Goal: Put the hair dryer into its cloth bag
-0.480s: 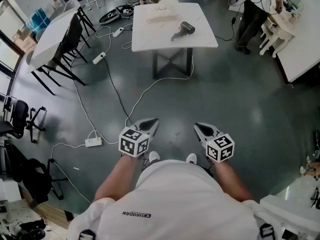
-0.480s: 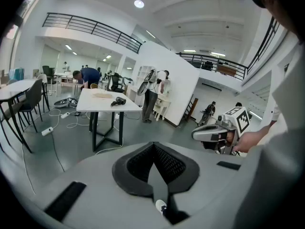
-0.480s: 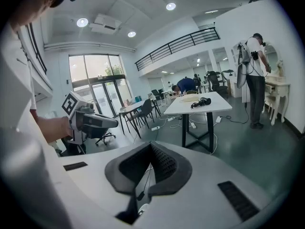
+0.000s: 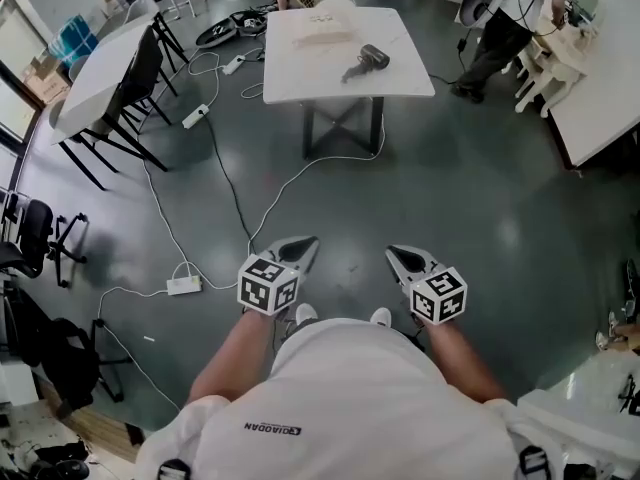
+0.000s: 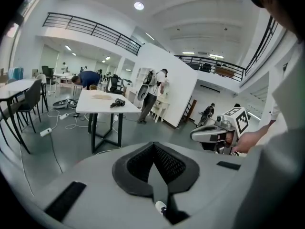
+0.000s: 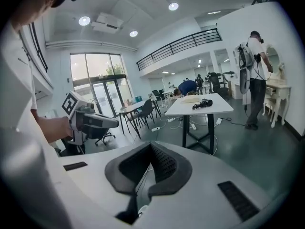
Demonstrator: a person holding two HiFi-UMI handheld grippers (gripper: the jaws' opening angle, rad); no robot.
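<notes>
A black hair dryer [image 4: 366, 60] lies on a white table [image 4: 400, 76] far ahead, with its pale cloth bag [image 4: 323, 22] lying flat beyond it on the same table. The hair dryer [image 5: 116, 102] and the cloth bag [image 5: 101, 97] show small in the left gripper view, and the hair dryer [image 6: 205, 103] and the bag [image 6: 190, 98] in the right gripper view too. My left gripper [image 4: 303, 245] and right gripper [image 4: 396, 255] are held side by side close to my body, well short of the table. Both are shut with nothing in them.
Cables and power strips [image 4: 187, 284] trail over the grey floor between me and the table. A second table with black chairs [image 4: 110, 78] stands to the left. A person [image 4: 495, 28] stands by white furniture at the right, and another bends over behind the table.
The person at the right has shifted slightly. Both grippers have stayed where they were.
</notes>
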